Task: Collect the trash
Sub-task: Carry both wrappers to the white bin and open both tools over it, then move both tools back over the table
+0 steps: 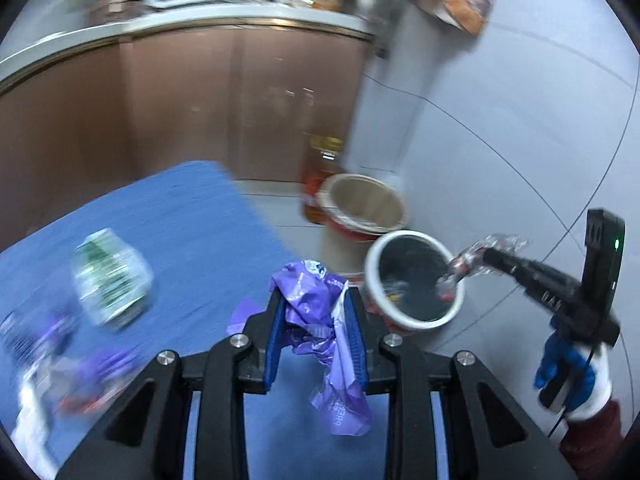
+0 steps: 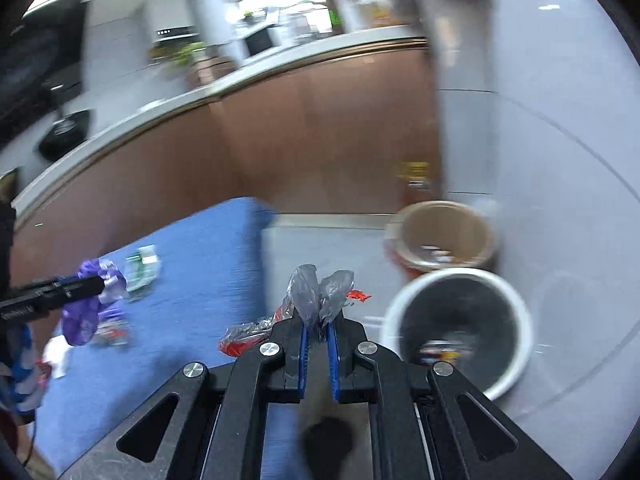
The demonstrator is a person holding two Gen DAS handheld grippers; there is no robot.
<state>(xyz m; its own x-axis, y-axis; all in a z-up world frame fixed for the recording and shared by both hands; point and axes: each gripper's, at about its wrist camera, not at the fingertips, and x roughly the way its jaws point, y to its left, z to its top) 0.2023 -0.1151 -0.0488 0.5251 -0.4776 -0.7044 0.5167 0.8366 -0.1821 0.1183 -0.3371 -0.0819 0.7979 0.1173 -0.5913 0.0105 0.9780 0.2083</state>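
My left gripper [image 1: 316,300] is shut on a crumpled purple plastic wrapper [image 1: 320,320], held over the edge of the blue table [image 1: 192,216]; it also shows in the right wrist view [image 2: 90,292]. My right gripper [image 2: 318,316] is shut on a clear and red plastic wrapper [image 2: 312,292], just left of the white bin [image 2: 460,320]. In the left wrist view the right gripper [image 1: 480,258] holds that wrapper [image 1: 464,264] over the rim of the white bin [image 1: 416,280], which has some trash inside.
A tan bin [image 1: 364,204] with a red band stands behind the white one, beside a bottle [image 1: 320,168]. A green and white packet [image 1: 110,276] and other wrappers [image 1: 48,364] lie on the blue table. Brown cabinets [image 1: 200,100] stand behind, with grey floor to the right.
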